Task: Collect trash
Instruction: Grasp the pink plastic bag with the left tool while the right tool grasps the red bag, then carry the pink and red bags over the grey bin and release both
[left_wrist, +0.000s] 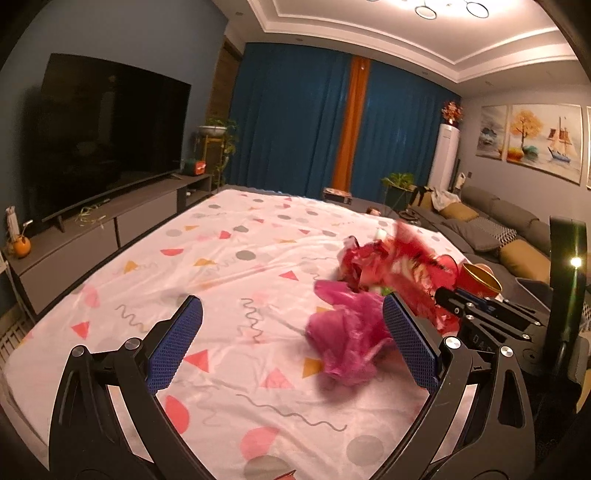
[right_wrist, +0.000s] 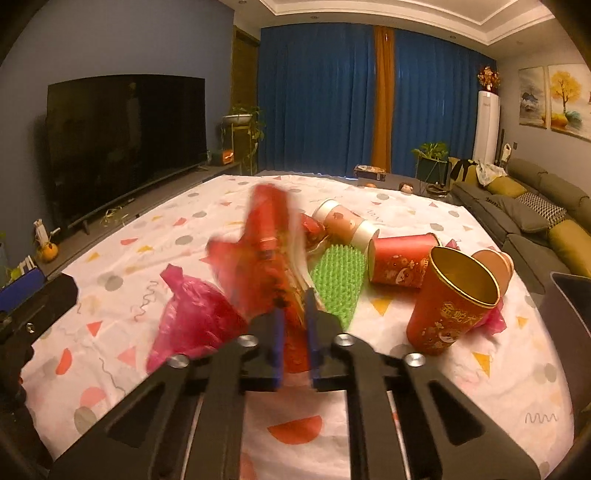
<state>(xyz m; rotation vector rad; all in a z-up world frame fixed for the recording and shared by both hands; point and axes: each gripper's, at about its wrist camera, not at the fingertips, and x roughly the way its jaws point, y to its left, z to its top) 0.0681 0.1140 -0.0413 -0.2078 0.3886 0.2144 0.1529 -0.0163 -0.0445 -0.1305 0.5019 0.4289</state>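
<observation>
The right tool (right_wrist: 295, 328) is pinched on a red wrapper (right_wrist: 273, 258), whose long axis runs straight ahead, lifted over the sheeted surface (right_wrist: 110, 295). The left tool (left_wrist: 291, 332) is spread, empty. A pink bag (left_wrist: 347, 339) lies just by its right finger, nearer the left hand.
</observation>
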